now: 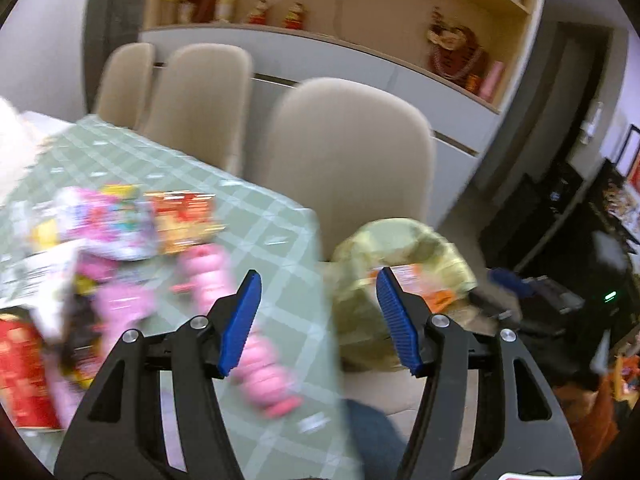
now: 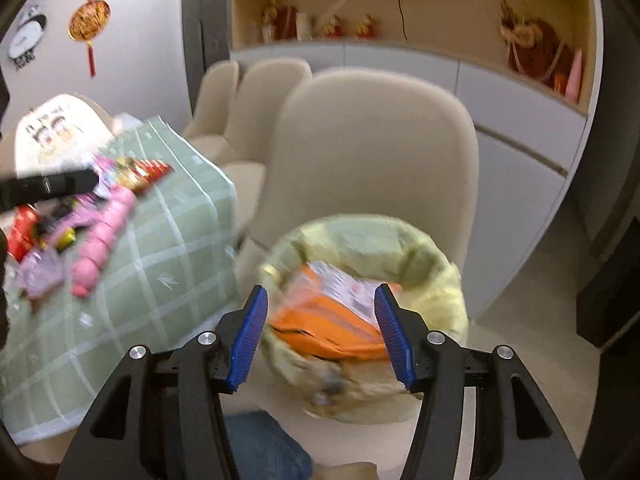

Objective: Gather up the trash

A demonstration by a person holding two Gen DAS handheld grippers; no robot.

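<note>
An orange wrapper (image 2: 320, 316) lies in the bin (image 2: 448, 276), many wrappers (image 1: 120, 240) remain near the table (image 1: 280, 248) edge, and both the left gripper (image 1: 318, 320) and the right gripper (image 2: 320, 330) stand apart and empty.

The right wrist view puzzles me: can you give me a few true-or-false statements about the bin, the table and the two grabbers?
1. An orange packet lies inside the bin lined with a yellowish bag. True.
2. The right gripper is clamped on that packet. False: its jaws stand apart above the bin, holding nothing.
3. Wrappers are left on the green checked tablecloth. True.
4. The left gripper grips a pink wrapper. False: its jaws are open and empty.
5. The bin stands on the table. False: it sits on a beige chair beside the table.
</note>
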